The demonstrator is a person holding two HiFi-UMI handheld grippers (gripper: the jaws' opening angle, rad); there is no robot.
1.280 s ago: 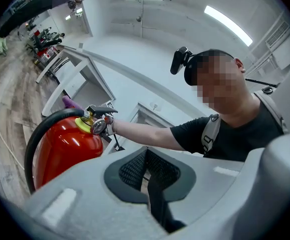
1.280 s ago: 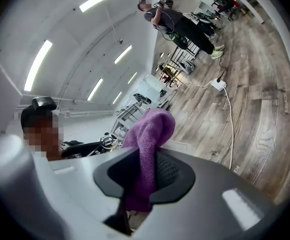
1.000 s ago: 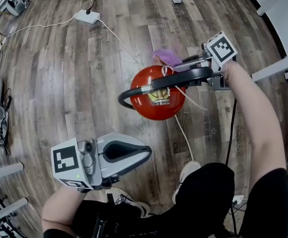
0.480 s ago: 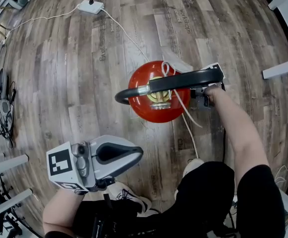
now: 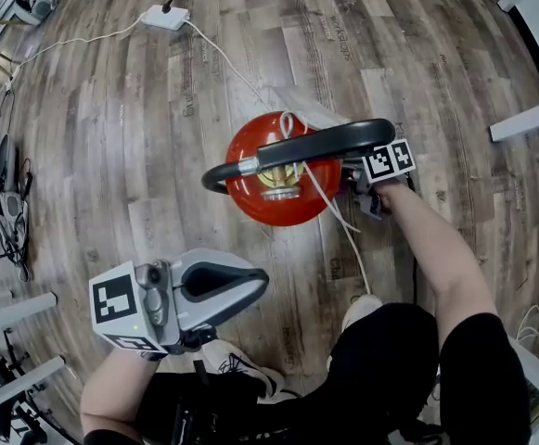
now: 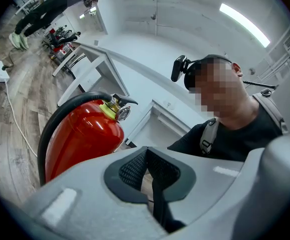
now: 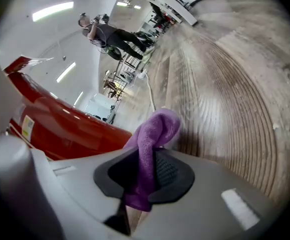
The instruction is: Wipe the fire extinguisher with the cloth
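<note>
**Head view: right gripper [image 5: 354,182] holds the cloth low beside the fire extinguisher [image 5: 250,193]**

Wooden floor [image 5: 139,109] fills most of the scene. The red fire extinguisher stands upright on it, so its long axis runs straight up toward the camera. Its black hose [image 5: 315,144] arches across the top. The right gripper sits just beside the cylinder's wall, partly under the free end of the hose. The left gripper [image 5: 255,284] is well apart from the cylinder. Its jaws are pressed together with nothing between them. In the left gripper view the cylinder rises ahead of that tool and to its left.

In the right gripper view the jaws are clenched on a purple cloth [image 7: 152,144], and a bunched end of it pokes out past the tips. The red wall lies immediately to the left of this tool and runs alongside it. The bunched end is very near the wall, but I cannot tell whether it touches.

The right hand looks the nearer and is the one carrying the cloth. The next stroke probably calls for pressing the cloth leftward onto the wall, then running it along the upright axis.
</note>
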